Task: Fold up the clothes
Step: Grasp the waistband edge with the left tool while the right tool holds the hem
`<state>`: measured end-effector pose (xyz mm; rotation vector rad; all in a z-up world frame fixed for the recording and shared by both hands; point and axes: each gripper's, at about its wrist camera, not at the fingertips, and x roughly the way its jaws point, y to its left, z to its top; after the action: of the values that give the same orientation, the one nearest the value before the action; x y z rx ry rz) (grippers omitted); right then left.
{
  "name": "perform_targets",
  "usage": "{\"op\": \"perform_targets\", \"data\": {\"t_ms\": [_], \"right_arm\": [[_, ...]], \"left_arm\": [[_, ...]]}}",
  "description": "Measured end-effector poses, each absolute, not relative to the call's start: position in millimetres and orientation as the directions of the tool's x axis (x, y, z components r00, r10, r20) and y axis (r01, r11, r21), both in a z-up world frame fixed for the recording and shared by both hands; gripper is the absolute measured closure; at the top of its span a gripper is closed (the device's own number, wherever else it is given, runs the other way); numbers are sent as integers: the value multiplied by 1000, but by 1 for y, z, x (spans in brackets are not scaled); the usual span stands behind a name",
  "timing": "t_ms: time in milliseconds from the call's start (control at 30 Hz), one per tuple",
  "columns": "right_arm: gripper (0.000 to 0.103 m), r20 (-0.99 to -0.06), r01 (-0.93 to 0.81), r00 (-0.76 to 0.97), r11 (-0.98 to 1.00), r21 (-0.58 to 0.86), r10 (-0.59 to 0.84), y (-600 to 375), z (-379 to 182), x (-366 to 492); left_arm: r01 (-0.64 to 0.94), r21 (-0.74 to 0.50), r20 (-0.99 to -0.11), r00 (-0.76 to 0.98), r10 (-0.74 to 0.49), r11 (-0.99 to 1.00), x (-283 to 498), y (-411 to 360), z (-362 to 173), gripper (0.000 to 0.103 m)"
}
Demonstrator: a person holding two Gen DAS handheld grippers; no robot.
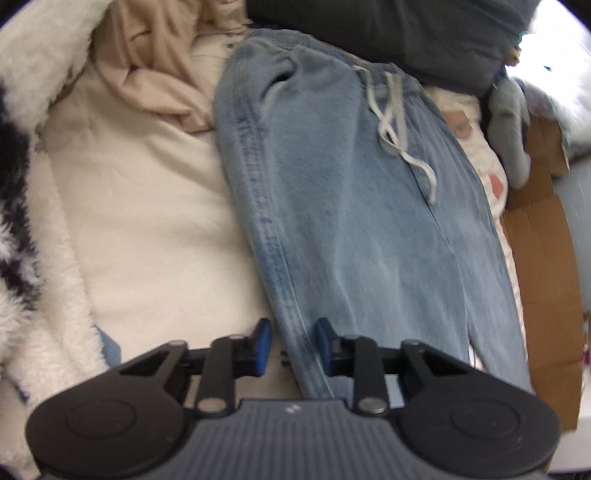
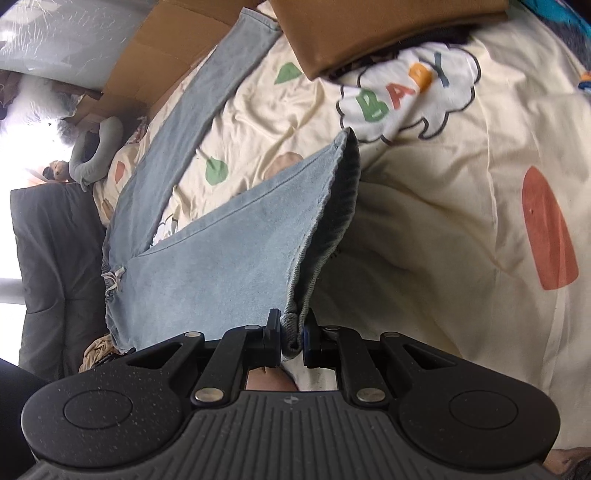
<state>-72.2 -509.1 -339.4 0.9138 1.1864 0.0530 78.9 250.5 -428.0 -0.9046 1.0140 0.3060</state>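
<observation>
A pair of light blue jeans point(image 1: 332, 192) lies spread across a cream printed bedsheet point(image 2: 461, 221). In the left wrist view their long axis runs from the drawstring waistband point(image 1: 388, 107), far from the camera, down toward the gripper, leaning slightly to the left at the top. In the right wrist view one leg point(image 2: 192, 122) stretches away toward the upper left, while the other leg's hem point(image 2: 332, 206) is lifted off the sheet.

The left gripper point(image 1: 291, 347) hangs over the side seam of the near leg; its blue pads point(image 1: 261, 345) stand a little apart on either side of the seam, and whether they already press the denim cannot be told.

The right gripper point(image 2: 291, 336) is clamped nearly shut on a bunched corner of the hem, the cloth pinched between its jaws and fanning upward from them.

A cream blanket point(image 1: 147, 221) and a beige garment point(image 1: 159, 66) lie beside the jeans on the left, a dark grey garment point(image 1: 406, 33) beyond the waistband, brown cardboard point(image 1: 543, 280) at the right.
</observation>
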Motion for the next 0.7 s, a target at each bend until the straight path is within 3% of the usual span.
{"op": "perform_targets", "data": {"t_ms": [300, 700], "right_arm": [[94, -797, 402, 404, 695, 596, 450, -504, -320, -66], [94, -810, 405, 403, 712, 574, 425, -499, -304, -60]], "left_arm": [[-632, -551, -805, 574, -149, 545, 98, 280, -434, 92], [-656, -552, -804, 582, -122, 514, 130, 319, -439, 86]]}}
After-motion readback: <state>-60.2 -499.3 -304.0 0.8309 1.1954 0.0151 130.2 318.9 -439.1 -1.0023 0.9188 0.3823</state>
